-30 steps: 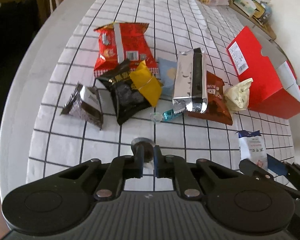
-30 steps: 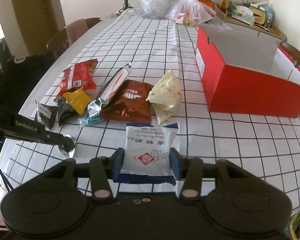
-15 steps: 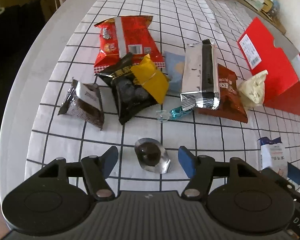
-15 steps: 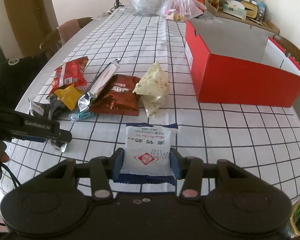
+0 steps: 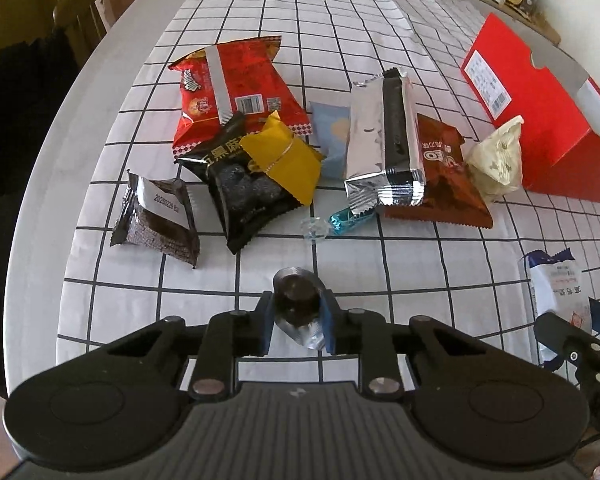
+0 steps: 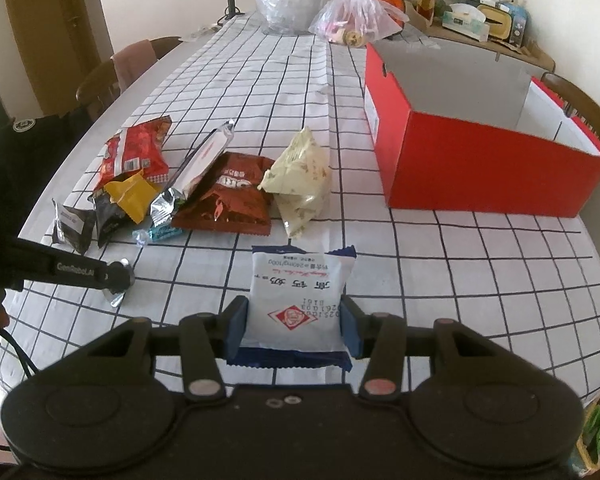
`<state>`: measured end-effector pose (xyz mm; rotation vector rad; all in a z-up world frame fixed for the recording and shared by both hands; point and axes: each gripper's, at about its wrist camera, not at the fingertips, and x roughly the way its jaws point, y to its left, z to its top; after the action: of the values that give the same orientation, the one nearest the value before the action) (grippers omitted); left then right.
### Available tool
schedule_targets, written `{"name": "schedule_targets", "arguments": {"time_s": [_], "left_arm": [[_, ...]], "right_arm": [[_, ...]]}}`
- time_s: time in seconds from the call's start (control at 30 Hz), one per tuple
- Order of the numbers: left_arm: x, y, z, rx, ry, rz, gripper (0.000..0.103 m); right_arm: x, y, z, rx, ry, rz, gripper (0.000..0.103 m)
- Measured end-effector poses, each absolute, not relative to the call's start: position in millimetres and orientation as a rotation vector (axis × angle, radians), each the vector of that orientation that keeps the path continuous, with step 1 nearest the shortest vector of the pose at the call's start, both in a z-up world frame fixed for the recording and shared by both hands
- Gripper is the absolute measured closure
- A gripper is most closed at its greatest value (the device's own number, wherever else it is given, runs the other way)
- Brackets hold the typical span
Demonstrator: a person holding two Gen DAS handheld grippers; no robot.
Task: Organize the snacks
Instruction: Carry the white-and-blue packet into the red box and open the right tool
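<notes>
At about nine o'clock in the left wrist view a small dark foil packet [image 5: 156, 216] lies alone on the checked desk [image 5: 400, 276], and just to its right a black-and-yellow sesame snack bag [image 5: 256, 184] overlaps the bottom of a red chip bag [image 5: 236, 88]. At six o'clock the left gripper [image 5: 298, 322] is closing its fingers on a small clear-wrapped chocolate candy [image 5: 298, 306]; the blue pads look to be touching its sides. The wrapper is slick and the candy rounded, so it could squirt out forward if the pads bite only the loose film or meet it off centre. Further right, at about one o'clock, a silver foil pack [image 5: 384, 148] leans on a brown Oreo bag [image 5: 440, 176], with a teal candy [image 5: 350, 218] beneath them and a cream pouch [image 5: 498, 160] touching the red cardboard box [image 5: 540, 120]. In the right wrist view the right gripper [image 6: 294, 330] has its fingers clamped on a white-and-blue milk-tablet pouch [image 6: 296, 296], standing upright at six o'clock, with the open box at two o'clock. The grip sits low on a soft pouch, so it may fold or slip during the carry, and its edge could catch the near box wall.
</notes>
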<state>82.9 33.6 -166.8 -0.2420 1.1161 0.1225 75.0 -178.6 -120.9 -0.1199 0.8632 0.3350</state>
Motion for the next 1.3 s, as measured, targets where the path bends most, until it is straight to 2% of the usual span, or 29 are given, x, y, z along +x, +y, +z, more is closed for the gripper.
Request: {"name": "schedule_targets", "arguments": {"time_s": [0.23,0.6,0.9,1.3], "left_arm": [[79,40,-152,-0.279,1.081,0.099,0.081],[89,22,-85,-0.282,0.945,-0.025,0.081],[123,-30,-53,-0.246,0.888,-0.108,0.081],[198,-124,-36,-0.213,0.894,-0.135,0.081]], "right_arm": [[74,-186,-107,-0.121,0.824,0.302,0.056],[82,-210,-68,-0.116,0.720,0.270,0.056],[121,-255,-37,-0.105,0.661,0.271,0.056],[206,-331,-29,-0.130,0.663,0.313,0.056]]}}
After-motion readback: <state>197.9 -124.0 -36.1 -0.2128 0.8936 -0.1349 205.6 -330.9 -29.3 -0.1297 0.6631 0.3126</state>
